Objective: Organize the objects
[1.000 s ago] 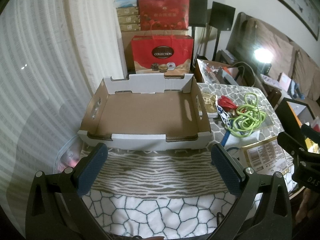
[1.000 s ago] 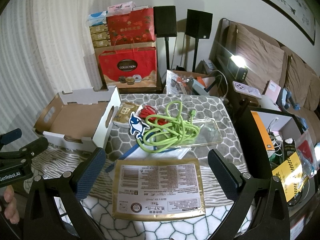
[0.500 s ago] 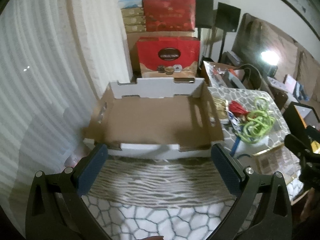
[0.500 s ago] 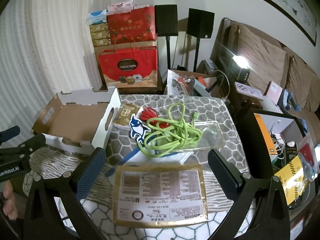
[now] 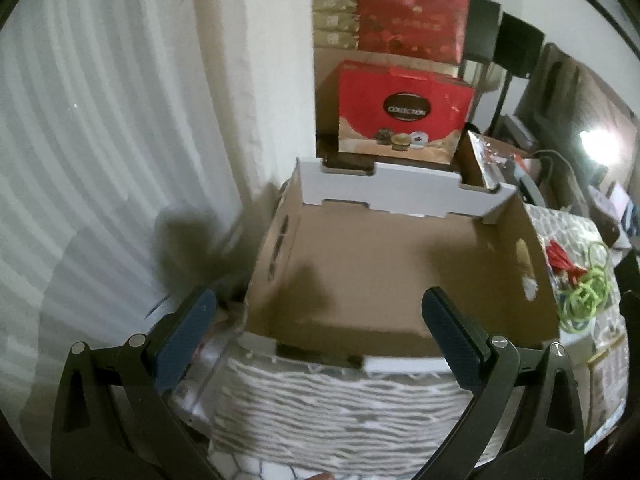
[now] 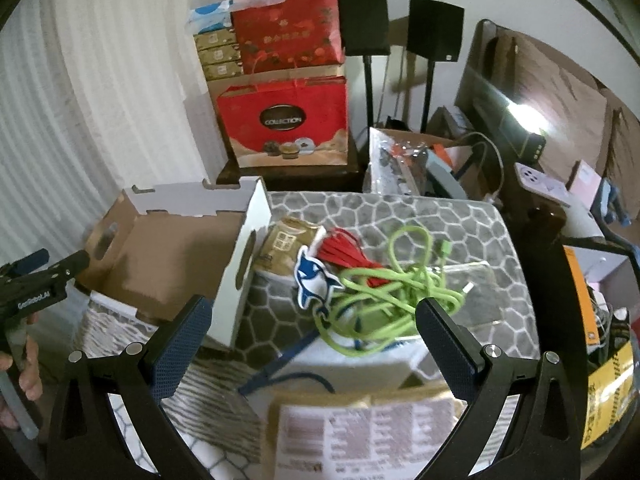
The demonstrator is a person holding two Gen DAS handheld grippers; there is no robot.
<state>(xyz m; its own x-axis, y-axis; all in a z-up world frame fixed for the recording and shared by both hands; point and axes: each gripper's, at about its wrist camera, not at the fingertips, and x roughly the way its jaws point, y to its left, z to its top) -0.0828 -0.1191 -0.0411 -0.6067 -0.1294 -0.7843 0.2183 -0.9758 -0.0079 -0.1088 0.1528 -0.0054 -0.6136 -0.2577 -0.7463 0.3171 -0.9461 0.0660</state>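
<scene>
An empty cardboard tray box (image 5: 392,264) sits at the table's left end; it also shows in the right wrist view (image 6: 168,256). My left gripper (image 5: 320,320) is open and empty, just over the box's near wall. My right gripper (image 6: 312,324) is open and empty, above a pile right of the box: a green cable (image 6: 384,292), a red tassel (image 6: 344,252), a blue-and-white shark tag (image 6: 312,280), a gold packet (image 6: 284,240), a clear phone case (image 6: 476,292) and a gold labelled pouch (image 6: 360,436) nearest me.
The table (image 6: 384,216) has a grey honeycomb cloth. Red gift bags (image 6: 284,120) and stacked boxes stand behind it, with two black speakers (image 6: 364,20). A curtain (image 5: 100,140) hangs at the left. A cluttered box (image 6: 416,160) and sofa lie to the right.
My left gripper has moved forward and left, up to the box's near wall. My right gripper has moved forward over the labelled pouch toward the cable pile. Both stay open.
</scene>
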